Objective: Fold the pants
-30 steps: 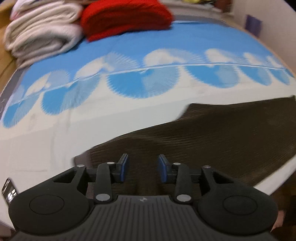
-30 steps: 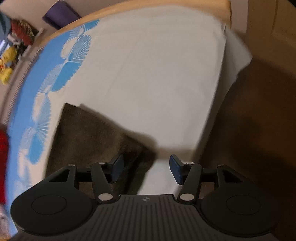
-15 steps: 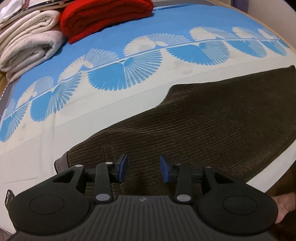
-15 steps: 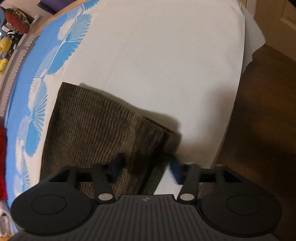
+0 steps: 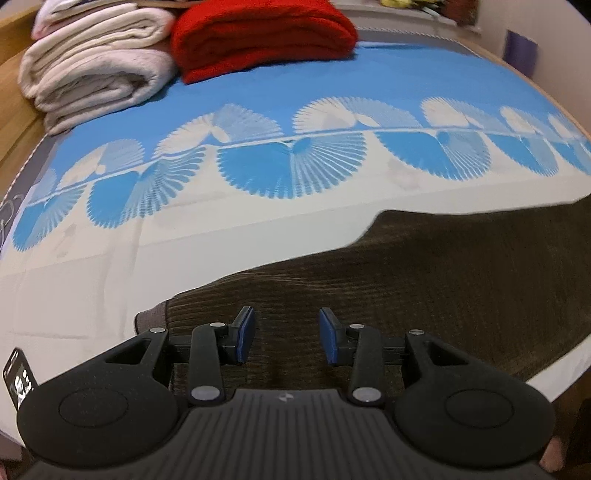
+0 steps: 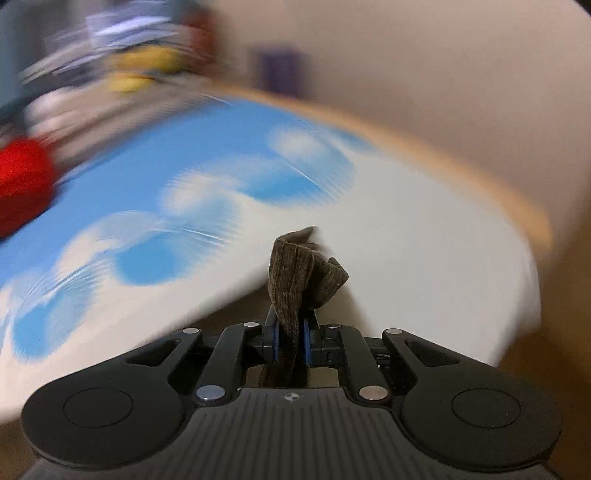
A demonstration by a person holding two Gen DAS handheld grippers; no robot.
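Observation:
Dark brown corduroy pants (image 5: 424,280) lie flat on the bed, stretching from the waistband at the lower left to the right edge of the left wrist view. My left gripper (image 5: 287,334) is open and empty, its blue pads just above the waistband end. My right gripper (image 6: 290,334) is shut on the leg hem of the pants (image 6: 299,273), and the bunched cloth sticks up between the fingers. The right wrist view is blurred by motion.
A blue and white patterned bed cover (image 5: 295,162) spans the bed. Folded cream blankets (image 5: 96,62) and a folded red blanket (image 5: 262,33) lie at the far side. A phone (image 5: 18,376) lies at the left edge. The bed's wooden edge (image 6: 480,170) borders a wall.
My right gripper has closed on the leg hem of the pants and swung up with it. My left gripper stays open and has shifted slightly over the waistband.

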